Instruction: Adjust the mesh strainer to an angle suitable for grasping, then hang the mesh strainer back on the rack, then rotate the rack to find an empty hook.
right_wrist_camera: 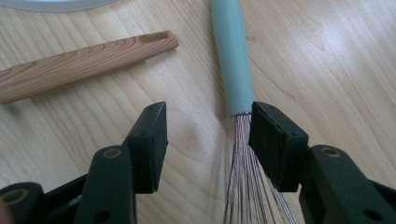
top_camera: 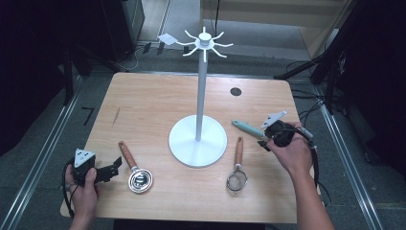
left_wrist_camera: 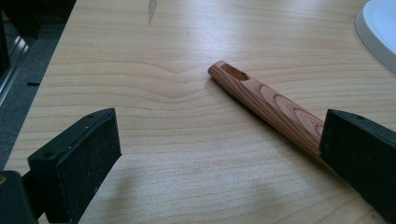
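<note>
A teal-handled whisk (top_camera: 248,128) lies on the wooden table (top_camera: 153,100), right of the white hook stand (top_camera: 210,143). My right gripper (top_camera: 265,139) is over its wire end. In the right gripper view the jaws of this gripper (right_wrist_camera: 210,123) stand open around the wires (right_wrist_camera: 243,163), which run close to the right jaw, just below the teal handle (right_wrist_camera: 233,56). A wooden-handled metal scoop (top_camera: 140,181) lies at the front left. My left gripper (top_camera: 115,165) rests open beside it. In the left gripper view its handle (left_wrist_camera: 266,102) passes behind the right jaw of my left gripper (left_wrist_camera: 219,140).
A small wooden-handled sieve (top_camera: 237,181) lies between the stand's base and the whisk; its handle (right_wrist_camera: 84,63) is left of my right jaws. The stand's pole rises mid-table with hooks on top. A dark round hole (top_camera: 235,91) marks the far right of the table.
</note>
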A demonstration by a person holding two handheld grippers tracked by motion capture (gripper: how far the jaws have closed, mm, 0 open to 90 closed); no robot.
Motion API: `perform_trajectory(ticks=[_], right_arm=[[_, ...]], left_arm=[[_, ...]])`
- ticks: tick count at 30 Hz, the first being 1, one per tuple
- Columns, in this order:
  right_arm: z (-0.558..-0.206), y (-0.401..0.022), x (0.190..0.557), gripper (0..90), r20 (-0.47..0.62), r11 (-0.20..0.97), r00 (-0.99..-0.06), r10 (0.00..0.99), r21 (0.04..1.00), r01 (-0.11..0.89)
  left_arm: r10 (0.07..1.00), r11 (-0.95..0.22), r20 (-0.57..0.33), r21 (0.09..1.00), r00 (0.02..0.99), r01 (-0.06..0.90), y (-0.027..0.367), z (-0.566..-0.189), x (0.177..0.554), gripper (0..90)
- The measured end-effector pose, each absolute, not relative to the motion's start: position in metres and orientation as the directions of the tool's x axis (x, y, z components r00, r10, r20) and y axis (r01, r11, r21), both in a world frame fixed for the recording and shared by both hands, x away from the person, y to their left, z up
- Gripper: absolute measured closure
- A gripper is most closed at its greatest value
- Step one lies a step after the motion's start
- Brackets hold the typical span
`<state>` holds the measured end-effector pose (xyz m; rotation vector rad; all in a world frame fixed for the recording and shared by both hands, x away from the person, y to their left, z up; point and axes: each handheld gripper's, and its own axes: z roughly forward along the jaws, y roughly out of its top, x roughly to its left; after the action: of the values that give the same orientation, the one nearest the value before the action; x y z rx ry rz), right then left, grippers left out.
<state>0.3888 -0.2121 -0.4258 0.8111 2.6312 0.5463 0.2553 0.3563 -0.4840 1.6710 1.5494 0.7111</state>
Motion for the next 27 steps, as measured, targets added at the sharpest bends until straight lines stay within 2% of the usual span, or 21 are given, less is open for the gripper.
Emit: perform_trajectory(ticks=[13, 14, 27], right_arm=[[-0.430, -0.206, 0.419, 54.6, -0.157, 0.806, -0.822, 0.548, 0.362, 0.468], [-0.431, -0.203, 0.425, 56.3, -0.150, 0.821, -0.834, 0.531, 0.334, 0.463], [-0.444, -0.197, 0.452, 67.1, -0.126, 0.820, -0.819, 0.561, 0.224, 0.527]], left_arm=[[0.989, -0.001, -0.085, 0.813, 0.120, 0.583, 0.356, -0.484, 0.255, 0.0], [0.989, -0.001, -0.085, 0.814, 0.122, 0.581, 0.356, -0.484, 0.255, 0.0], [0.989, -0.001, -0.087, 0.813, 0.122, 0.582, 0.357, -0.484, 0.255, 0.0]])
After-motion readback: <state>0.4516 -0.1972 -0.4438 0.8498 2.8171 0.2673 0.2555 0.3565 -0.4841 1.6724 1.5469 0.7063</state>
